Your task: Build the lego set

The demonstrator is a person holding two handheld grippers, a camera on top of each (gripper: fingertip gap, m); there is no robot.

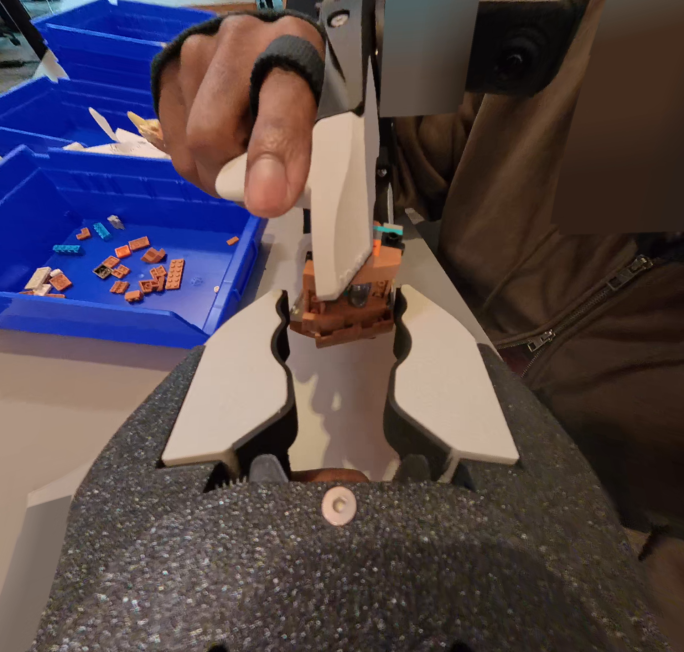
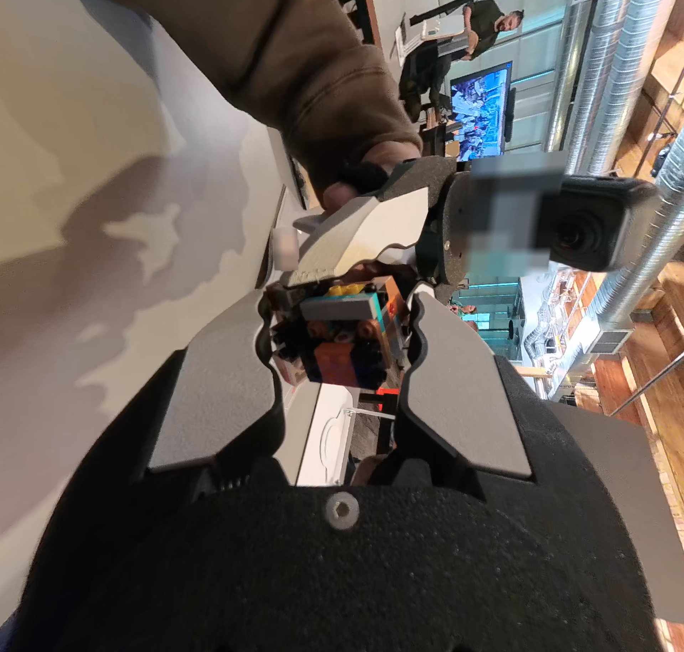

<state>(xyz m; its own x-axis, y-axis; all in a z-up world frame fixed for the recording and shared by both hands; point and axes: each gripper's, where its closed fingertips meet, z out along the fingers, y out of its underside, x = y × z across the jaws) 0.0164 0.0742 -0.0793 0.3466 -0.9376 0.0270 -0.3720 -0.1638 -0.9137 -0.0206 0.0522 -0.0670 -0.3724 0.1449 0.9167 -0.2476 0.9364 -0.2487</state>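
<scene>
The lego model [image 1: 344, 312] hangs above the desk [image 1: 74, 393], clamped between both my grippers: left gripper [image 1: 338, 303] grasping its base, right gripper [image 2: 335, 323] pinching the top. I judge a seating press comes next.

Each claw [image 1: 338, 303] has pale grey fingers [image 1: 237, 371], a speckled black body, one silver screw [image 1: 338, 504].

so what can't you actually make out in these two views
- Lego build, left wrist view: its upper part is covered by the right gripper's white fingers.
- Lego build, right wrist view: motion blur smears the small parts between the right gripper's fingers.
- Farthest blue bin, left wrist view: its contents are hidden by its wall and the hand.
- Loose bricks in the near bin: too small to tell exact types.
</scene>
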